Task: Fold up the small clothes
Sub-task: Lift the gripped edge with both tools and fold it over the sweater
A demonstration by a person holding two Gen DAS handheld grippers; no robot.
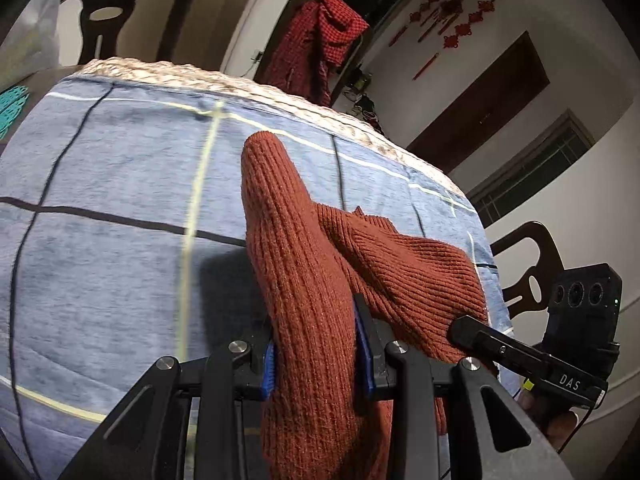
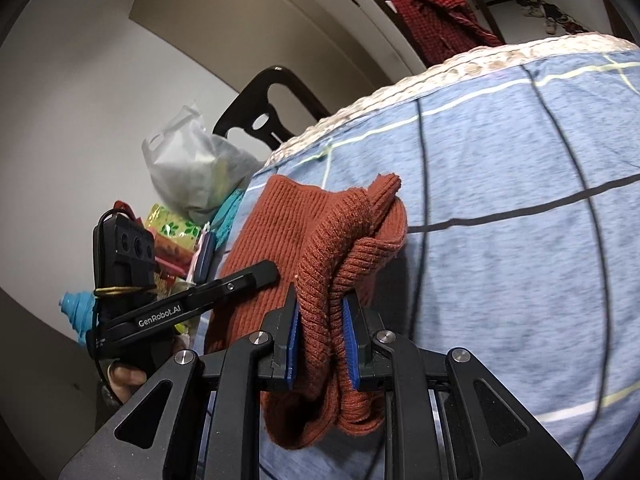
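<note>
Left gripper (image 1: 320, 344) on rust sweater (image 1: 312, 264)

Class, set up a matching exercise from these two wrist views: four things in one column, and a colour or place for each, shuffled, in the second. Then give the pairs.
Things:
1. knitted garment
2. checked cloth
3. table cover
4. plastic bag

Descriptions:
A. blue with crossing lines
B. draped over a chair back
C. clamped in both grippers
D. translucent, at the table's edge

Pairs: 1-C, 2-B, 3-A, 4-D
</note>
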